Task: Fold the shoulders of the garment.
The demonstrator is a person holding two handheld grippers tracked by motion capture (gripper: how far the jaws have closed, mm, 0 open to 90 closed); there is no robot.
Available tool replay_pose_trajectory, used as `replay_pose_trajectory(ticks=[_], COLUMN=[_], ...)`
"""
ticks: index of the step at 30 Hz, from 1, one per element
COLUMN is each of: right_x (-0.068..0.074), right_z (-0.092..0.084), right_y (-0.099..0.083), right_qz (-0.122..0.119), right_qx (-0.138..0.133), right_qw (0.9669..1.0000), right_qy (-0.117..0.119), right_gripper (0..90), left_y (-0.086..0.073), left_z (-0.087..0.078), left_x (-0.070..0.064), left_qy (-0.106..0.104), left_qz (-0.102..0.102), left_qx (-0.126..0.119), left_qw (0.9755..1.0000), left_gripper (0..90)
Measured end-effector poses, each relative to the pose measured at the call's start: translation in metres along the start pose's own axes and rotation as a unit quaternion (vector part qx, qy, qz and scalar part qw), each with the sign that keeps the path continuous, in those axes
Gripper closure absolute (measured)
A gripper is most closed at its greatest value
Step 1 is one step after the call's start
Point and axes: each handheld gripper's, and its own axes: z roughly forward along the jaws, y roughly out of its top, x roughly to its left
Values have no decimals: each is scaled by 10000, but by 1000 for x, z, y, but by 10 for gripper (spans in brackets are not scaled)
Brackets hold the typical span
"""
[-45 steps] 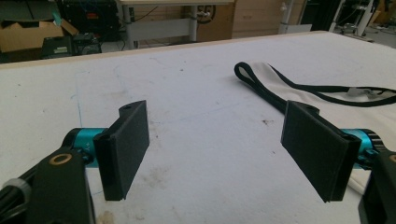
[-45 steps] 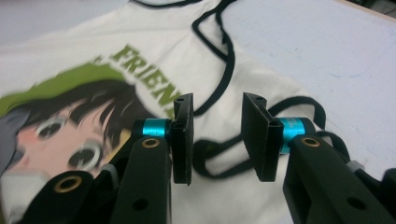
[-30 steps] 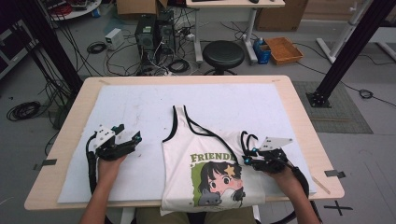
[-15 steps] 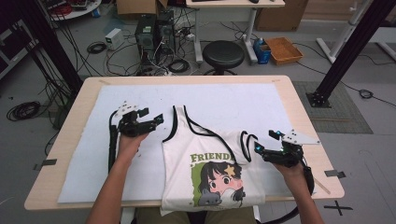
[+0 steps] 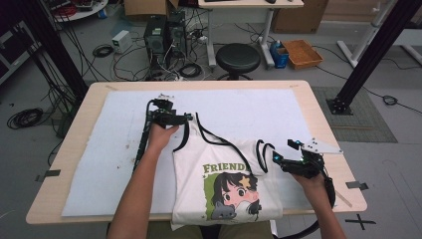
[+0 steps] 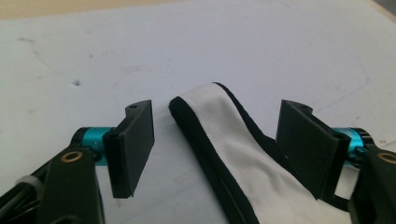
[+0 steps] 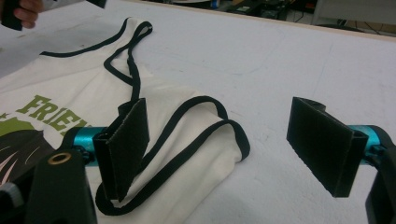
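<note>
One table [image 5: 318, 107] carries one white mat [image 5: 259, 107], and on the mat lies one tank top [image 5: 219, 169], print side up, its hem at the near edge and its two straps pointing away from the person. Since the earlier frames the left strap [image 6: 219, 135] has moved from lying straight along the middle to the far left, spread out toward the left gripper [image 5: 186, 118], which has travelled up the mat from the near left corner. Its jaws stand wide on either side of the strap's end, have just been closing a little, and do not press the cloth. The right gripper [image 5: 273, 158] has stayed near the right strap [image 7: 205, 126]; its jaws, pinched a second ago, have just opened and now stand spread, the strap loop lying loose between them.
</note>
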Motion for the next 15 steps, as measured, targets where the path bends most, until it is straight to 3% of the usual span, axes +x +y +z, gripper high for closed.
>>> replay_pose_trajectory(ticks=[2,4,7,10,13,15], right_x=[0,0,0,0,1,1], right_z=[0,0,0,1,2,2], right_y=[0,0,-1,-1,-1,-1], right_qz=[24,27,-11,5,-1,-3], right_qx=[8,13,18,34,55,62], right_qw=[10000,10000,10000,10000,10000,10000], right_qy=[-3,4,22,32,51,49], right_gripper=[208,209,208,208,209,208], left_y=[-4,-8,-12,-14,-14,-14], left_z=[12,22,29,31,29,27], left_x=[-5,-8,-10,-13,-13,-11], left_qy=[97,93,102,255,482,487], left_qz=[164,180,253,425,638,566], left_qx=[250,415,602,663,693,674], left_qw=[9995,9989,9978,9966,9944,9949], left_gripper=[288,294,311,359,507,611])
